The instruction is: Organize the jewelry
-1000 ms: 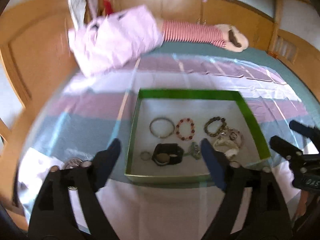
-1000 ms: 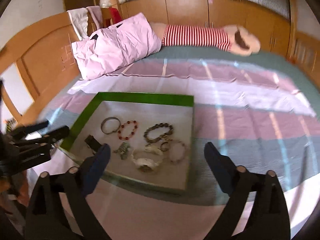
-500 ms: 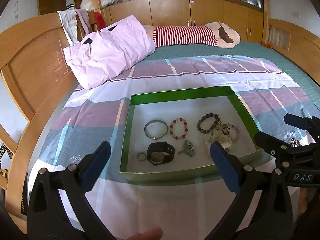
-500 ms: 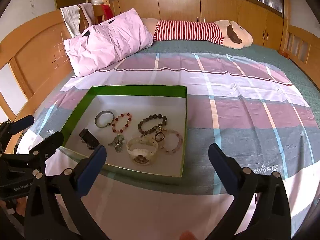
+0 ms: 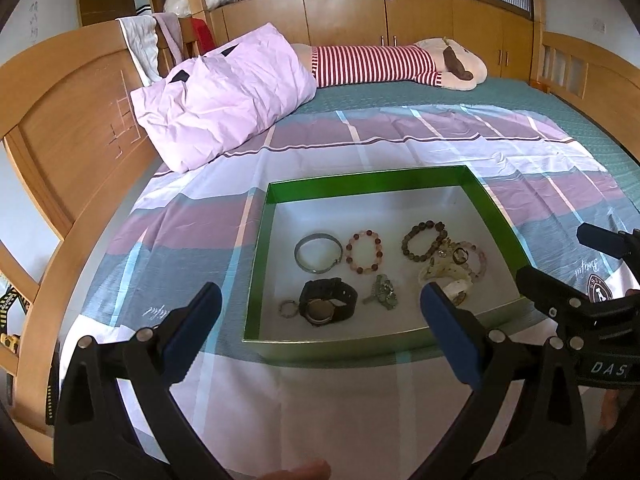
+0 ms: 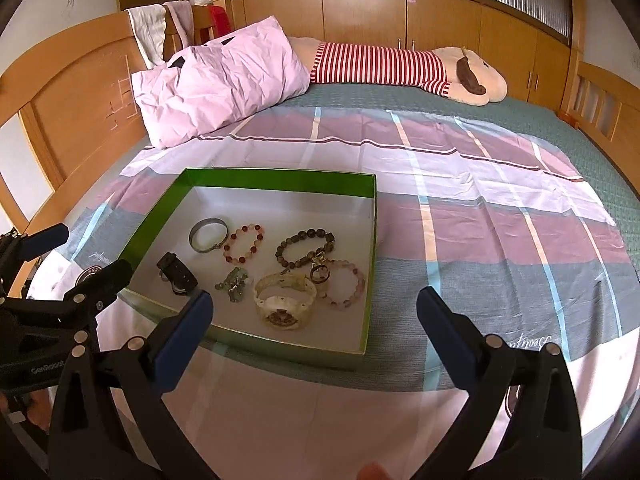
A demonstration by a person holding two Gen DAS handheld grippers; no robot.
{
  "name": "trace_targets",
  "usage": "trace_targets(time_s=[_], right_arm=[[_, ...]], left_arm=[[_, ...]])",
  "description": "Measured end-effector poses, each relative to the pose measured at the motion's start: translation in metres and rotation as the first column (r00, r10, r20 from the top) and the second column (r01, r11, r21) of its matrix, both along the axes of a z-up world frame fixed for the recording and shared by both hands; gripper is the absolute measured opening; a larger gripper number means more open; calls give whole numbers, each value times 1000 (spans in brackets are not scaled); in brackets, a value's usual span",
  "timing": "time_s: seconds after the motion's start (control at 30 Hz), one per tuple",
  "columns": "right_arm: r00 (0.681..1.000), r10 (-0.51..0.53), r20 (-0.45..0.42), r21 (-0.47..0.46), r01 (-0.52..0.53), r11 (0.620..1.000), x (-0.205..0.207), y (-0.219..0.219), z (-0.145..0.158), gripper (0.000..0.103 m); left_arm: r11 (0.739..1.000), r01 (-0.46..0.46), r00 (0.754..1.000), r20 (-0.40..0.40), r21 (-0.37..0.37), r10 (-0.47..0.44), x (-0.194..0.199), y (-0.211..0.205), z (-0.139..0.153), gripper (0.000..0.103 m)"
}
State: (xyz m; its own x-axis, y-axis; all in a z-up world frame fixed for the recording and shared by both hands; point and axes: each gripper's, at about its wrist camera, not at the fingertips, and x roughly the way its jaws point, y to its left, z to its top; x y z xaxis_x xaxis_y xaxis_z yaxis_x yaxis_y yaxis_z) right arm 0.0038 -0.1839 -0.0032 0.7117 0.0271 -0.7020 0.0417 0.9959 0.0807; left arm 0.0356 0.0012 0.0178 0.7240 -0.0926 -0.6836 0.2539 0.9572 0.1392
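Observation:
A green-walled box (image 5: pixel 256 256) (image 6: pixel 370 248) with a white floor lies on the bed. It holds a silver bangle (image 5: pixel 319 252) (image 6: pixel 208 235), a red bead bracelet (image 5: pixel 364 251) (image 6: pixel 243 243), a dark bead bracelet (image 5: pixel 424 240) (image 6: pixel 305 249), a pink bead bracelet (image 6: pixel 344 284), a black watch (image 5: pixel 328 306) (image 6: pixel 177 273), a cream watch (image 5: pixel 446 276) (image 6: pixel 285 300), a green charm (image 5: pixel 382 292) (image 6: pixel 234 281) and a small ring (image 5: pixel 287 308). My left gripper (image 5: pixel 320 328) and right gripper (image 6: pixel 312 328) are both open and empty, above the box's near edge.
The box sits on a striped pink, grey and white sheet (image 6: pixel 500 216). A pink pillow (image 5: pixel 224 92) and a striped plush toy (image 5: pixel 396 64) lie at the far side. A wooden headboard (image 5: pixel 68 120) runs along the left.
Both grippers have pulled back and up a little from the box, and the views have steadied. Both stay open and empty. The jewelry has not moved.

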Motion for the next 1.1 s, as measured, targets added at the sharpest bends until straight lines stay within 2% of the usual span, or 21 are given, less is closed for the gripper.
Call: trace_targets(time_s=[1.1], right_arm=[[1000,2,4,-12,-2,1000,-1,0,4,102]], left_arm=[[1000,-11,1000,-22,2,11,0,-2,-5,101]])
